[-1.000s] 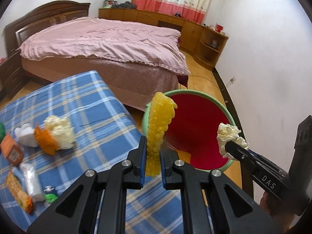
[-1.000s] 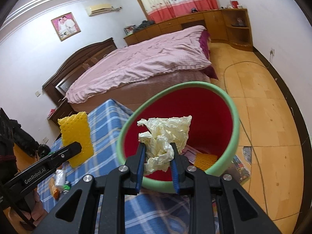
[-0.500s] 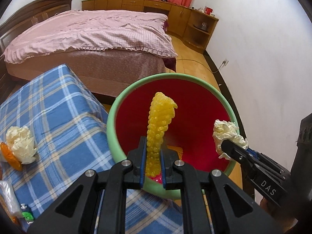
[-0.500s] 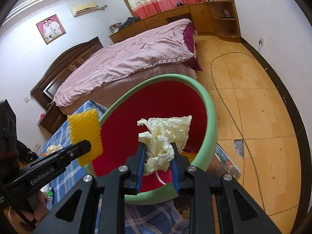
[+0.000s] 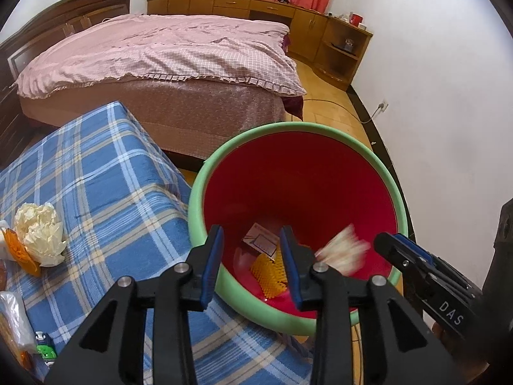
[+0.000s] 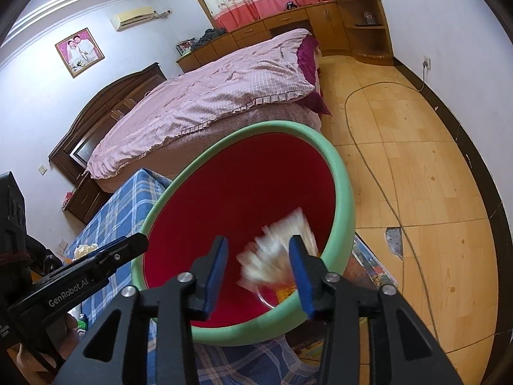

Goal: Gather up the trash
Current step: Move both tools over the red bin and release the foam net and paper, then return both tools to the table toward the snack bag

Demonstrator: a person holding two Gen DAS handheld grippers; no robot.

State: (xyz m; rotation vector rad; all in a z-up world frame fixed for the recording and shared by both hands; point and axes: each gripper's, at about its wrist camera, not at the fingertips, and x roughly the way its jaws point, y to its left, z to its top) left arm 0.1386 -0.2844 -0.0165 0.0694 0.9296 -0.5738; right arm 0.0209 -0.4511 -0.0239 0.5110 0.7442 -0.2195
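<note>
Crumpled paper [image 6: 279,253], light and soft, fell blurred between the released fingers of the right gripper [image 6: 258,272] into the bin [image 6: 343,192], the left gripper [image 5: 251,264] likewise spread and empty.

Bin [image 5: 378,160] off the table's [image 5: 105,173] right edge, bed [image 5: 166,51] behind both; crumpled paper [image 5: 40,234] near the table's left edge; foam net [image 5: 267,274] at the bin's bottom.

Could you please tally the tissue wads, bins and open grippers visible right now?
Tissue wads: 2, one on the cloth, one blurred inside the bin
Bins: 1
Open grippers: 2, left and right
Total: 5
</note>
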